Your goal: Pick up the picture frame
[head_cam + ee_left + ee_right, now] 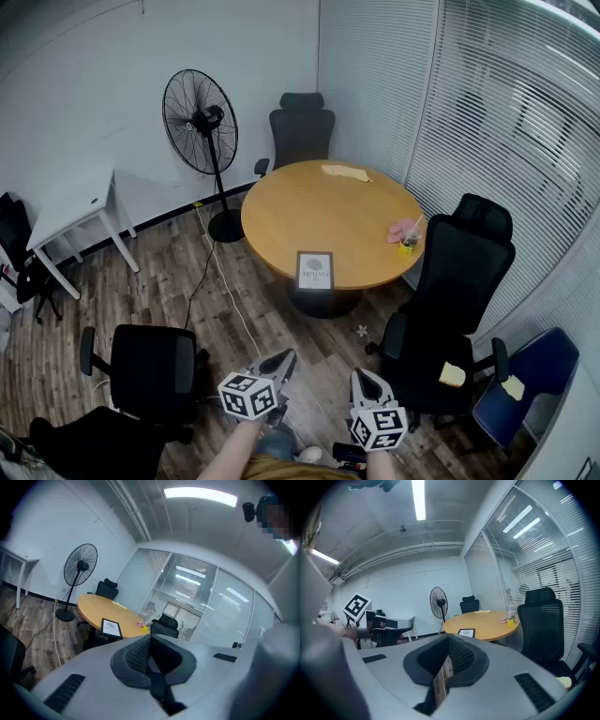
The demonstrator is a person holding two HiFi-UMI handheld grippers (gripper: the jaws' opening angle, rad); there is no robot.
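The picture frame (315, 270) is dark-edged with a white print and rests at the near edge of the round wooden table (309, 202). It also shows small and far off in the left gripper view, picture frame (111, 628), and in the right gripper view, picture frame (466, 633). Both grippers hover low over the floor, well short of the table. My left gripper (284, 359) is shut and holds nothing, with its pads together, left gripper (150, 637). My right gripper (362, 378) is likewise shut and holds nothing, right gripper (449, 637).
A black office chair (459, 291) stands between my right gripper and the table's right side, and another chair (150, 370) sits at near left. A standing fan (200, 122) with a floor cable, a far chair (300, 127), a white desk (70, 211) and a yellow cup (408, 246) are around.
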